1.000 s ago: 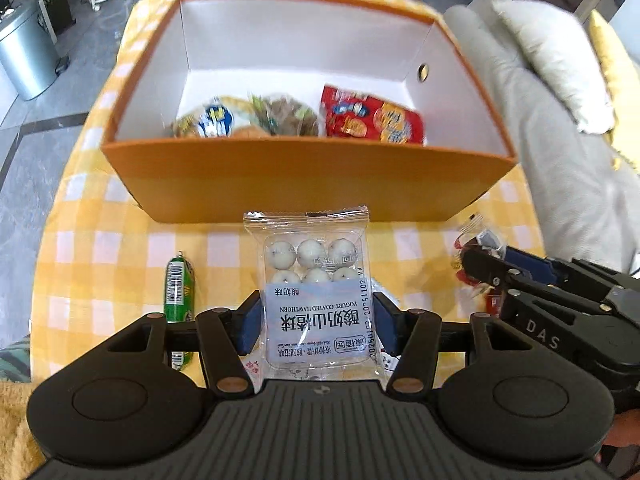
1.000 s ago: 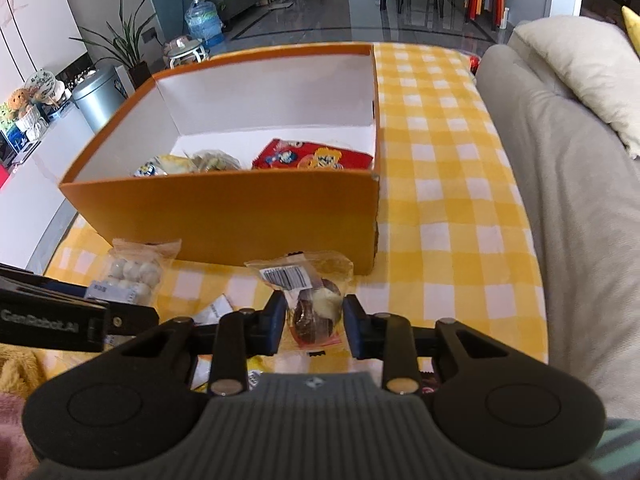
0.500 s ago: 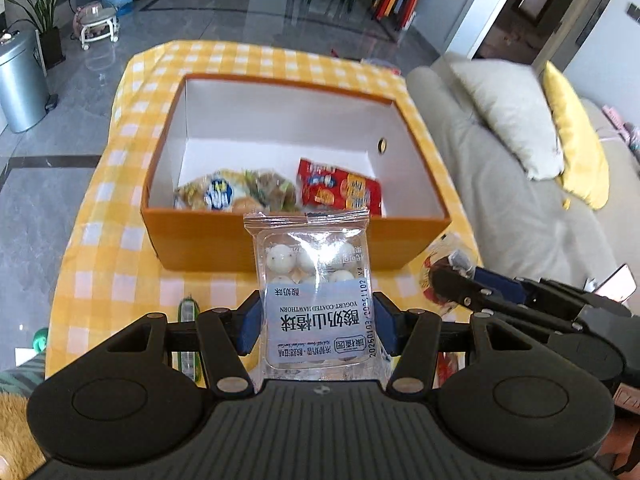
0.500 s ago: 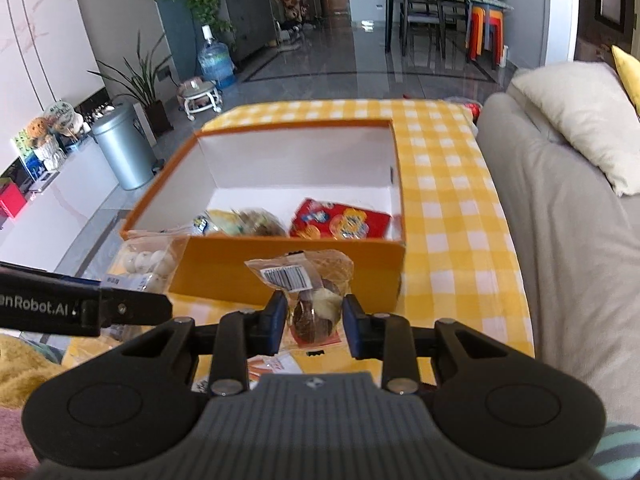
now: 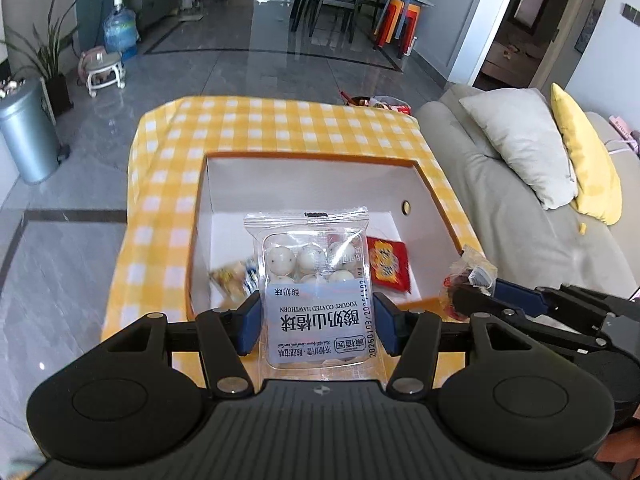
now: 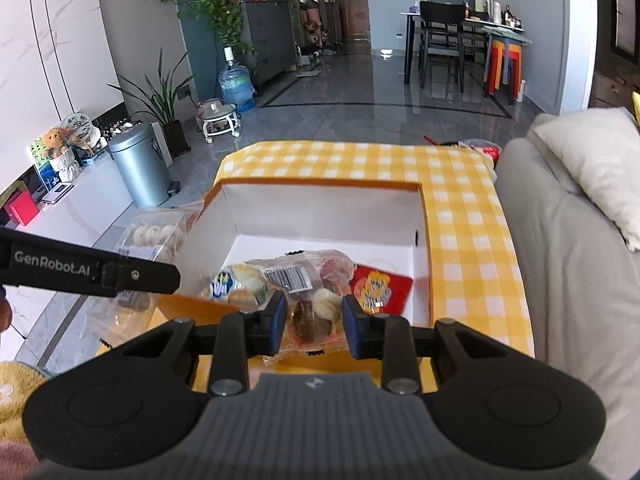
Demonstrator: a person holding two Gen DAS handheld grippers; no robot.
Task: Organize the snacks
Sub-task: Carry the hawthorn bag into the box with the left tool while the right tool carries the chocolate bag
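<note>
**Both claws loaded above the snack box**

We hold the left claw [image 5: 316,322] pinched on a clear plastic packet of white yogurt-coated hawthorn balls [image 5: 312,280]; its blue pads press the packet's two side edges, and the packet stands upright between them with its sealed top edge pointing away from us. In the left wrist view the packet hangs in the air over the near part of the open orange cardboard box with white inner walls [image 5: 312,178].

We hold the right claw [image 6: 314,328] pinched on a small clear wrapper with a barcode label holding brown and cream pieces [image 6: 312,300]. This wrapper is also clear of the surface, near the box's near wall. In the left wrist view the right claw enters from the right, just beside the box's near right corner.

The box rests on the bench, which is covered by a yellow-and-white checked cloth [image 6: 464,208]. Inside the box, on its white floor, we see a red printed snack pouch [image 6: 382,290] at the near right and a pale snack bag with a blue mark [image 6: 228,282] at the near left. The two lie apart.

A grey sofa with a pale cushion [image 5: 516,148] stands right of the bench. A silver pedal bin [image 6: 140,168] stands on the floor to the far left.
</note>
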